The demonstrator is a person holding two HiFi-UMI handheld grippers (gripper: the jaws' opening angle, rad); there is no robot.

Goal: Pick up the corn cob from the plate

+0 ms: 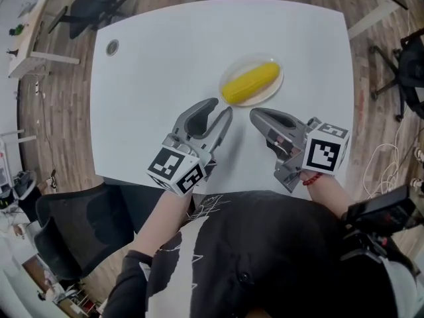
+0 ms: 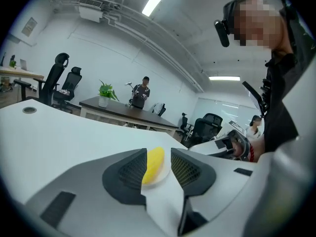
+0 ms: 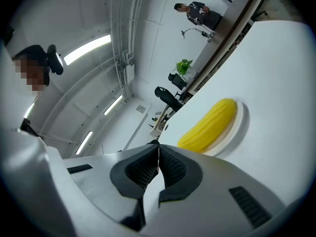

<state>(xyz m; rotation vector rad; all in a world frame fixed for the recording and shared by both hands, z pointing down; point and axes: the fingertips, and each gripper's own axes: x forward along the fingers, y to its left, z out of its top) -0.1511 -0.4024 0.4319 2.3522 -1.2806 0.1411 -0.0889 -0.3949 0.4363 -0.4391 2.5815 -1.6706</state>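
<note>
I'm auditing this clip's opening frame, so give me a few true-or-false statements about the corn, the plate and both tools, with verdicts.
1. The corn cob lies on the plate. True.
2. The left tool grips the corn cob. False: its jaws stand apart and empty, short of the plate.
3. The right tool has its jaws together. True.
4. The plate stands on the floor. False: it stands on the white table.

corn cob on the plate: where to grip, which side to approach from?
Grip the corn cob across its width near the middle: it lies flat, long axis diagonal on the shallow plate, so its long flanks are exposed. The open left gripper faces its near end; probably straddle it from there.
</note>
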